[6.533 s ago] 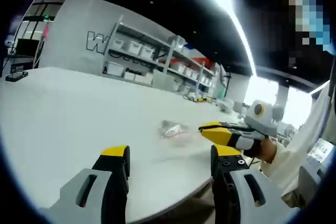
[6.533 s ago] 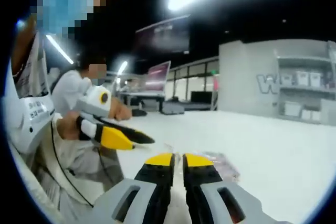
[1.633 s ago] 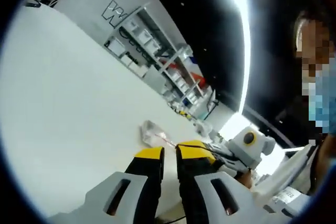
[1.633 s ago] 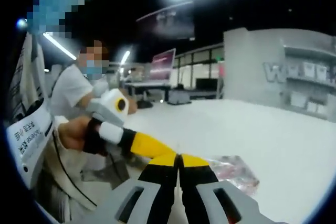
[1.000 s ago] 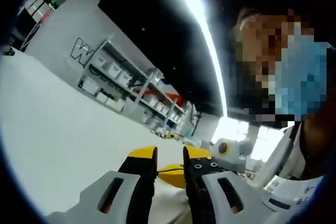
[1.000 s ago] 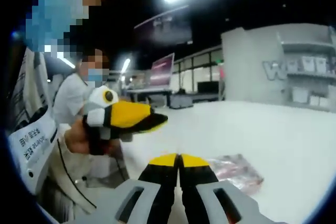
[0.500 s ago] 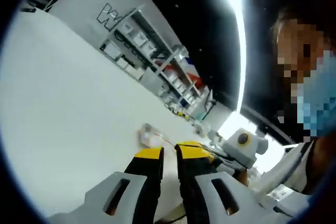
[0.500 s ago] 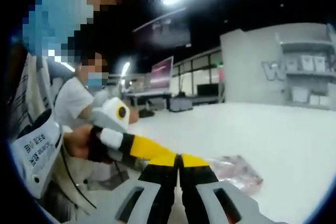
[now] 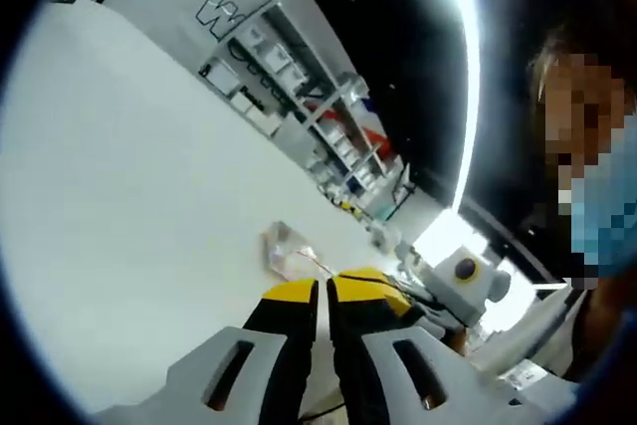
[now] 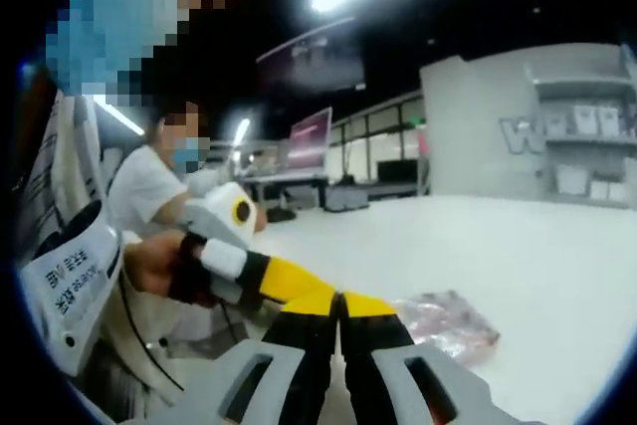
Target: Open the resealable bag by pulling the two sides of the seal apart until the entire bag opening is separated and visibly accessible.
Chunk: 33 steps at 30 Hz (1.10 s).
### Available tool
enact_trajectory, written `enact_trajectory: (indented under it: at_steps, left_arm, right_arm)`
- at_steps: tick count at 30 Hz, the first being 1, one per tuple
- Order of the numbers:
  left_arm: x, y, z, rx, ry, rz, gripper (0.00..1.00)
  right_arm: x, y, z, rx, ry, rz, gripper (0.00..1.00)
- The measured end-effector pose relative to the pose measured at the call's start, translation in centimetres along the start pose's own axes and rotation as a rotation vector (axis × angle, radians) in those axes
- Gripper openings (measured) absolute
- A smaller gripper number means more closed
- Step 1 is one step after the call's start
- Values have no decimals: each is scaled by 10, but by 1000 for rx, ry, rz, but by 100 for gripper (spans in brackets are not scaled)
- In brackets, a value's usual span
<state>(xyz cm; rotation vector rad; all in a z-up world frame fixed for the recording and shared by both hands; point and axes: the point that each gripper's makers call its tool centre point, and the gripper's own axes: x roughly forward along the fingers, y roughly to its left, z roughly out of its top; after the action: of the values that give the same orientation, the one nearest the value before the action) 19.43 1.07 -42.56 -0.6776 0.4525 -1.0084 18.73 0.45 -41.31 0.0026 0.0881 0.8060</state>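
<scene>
A clear resealable bag [image 9: 287,251] with pinkish contents lies on the white table [image 9: 129,176], just past my left gripper [image 9: 320,289]. Its red seal line runs back to the left jaws, which are pressed together on the bag's near edge. In the right gripper view the bag [image 10: 446,320] lies just right of my right gripper [image 10: 338,301], whose jaws are shut on that same edge. The left gripper [image 10: 289,284], held by a gloved hand [image 10: 164,264], comes in from the left and meets the right one tip to tip. The right gripper [image 9: 383,288] sits close behind the left jaws.
Shelves with white bins [image 9: 289,87] stand against the far wall. A seated person [image 10: 149,186] is at the table's far side, with monitors [image 10: 309,136] behind. The table edge [image 9: 328,395] lies close under my jaws.
One second ago the left gripper was raised off the table; it has come back down to the bag's edge and its jaws have closed further. The right gripper and bag have stayed put.
</scene>
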Motion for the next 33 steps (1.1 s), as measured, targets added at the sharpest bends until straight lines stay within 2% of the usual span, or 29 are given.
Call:
enact_trajectory:
  at_steps: [21,33]
  left_arm:
    - [-2,1,-2,-3,-3,-7,0]
    - [-2,3,-7,22,24,8,0]
  right_arm:
    - [1,-2,-2,-29,7,-24,0]
    - [-1,-6,-4,-42,9,-42,0]
